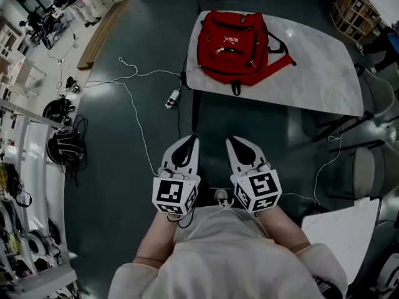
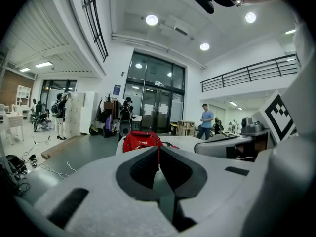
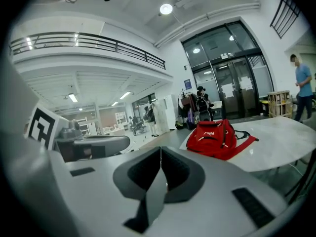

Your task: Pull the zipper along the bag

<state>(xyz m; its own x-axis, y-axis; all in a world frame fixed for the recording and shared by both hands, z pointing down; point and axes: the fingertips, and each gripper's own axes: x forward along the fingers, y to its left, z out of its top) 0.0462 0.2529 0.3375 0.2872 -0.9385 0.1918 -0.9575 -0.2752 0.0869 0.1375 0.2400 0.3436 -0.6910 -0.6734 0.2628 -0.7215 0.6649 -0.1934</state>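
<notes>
A red backpack (image 1: 234, 45) lies on a white marble table (image 1: 324, 80), its black straps trailing toward the near edge. It shows small and far in the left gripper view (image 2: 141, 140) and off to the right in the right gripper view (image 3: 216, 138). My left gripper (image 1: 194, 138) and right gripper (image 1: 229, 139) are held side by side close to the person's body, well short of the table. Both are shut with tips touching and nothing between them. In each gripper view the jaws meet in a thin line, left gripper (image 2: 158, 148), right gripper (image 3: 161, 148).
A dark floor lies between me and the table, with white cables (image 1: 134, 98) and a power strip (image 1: 173, 98) at left. Chairs (image 1: 374, 167) stand at right. A shelf with gear (image 1: 25, 185) lines the left side. People stand far off near glass doors (image 2: 207, 120).
</notes>
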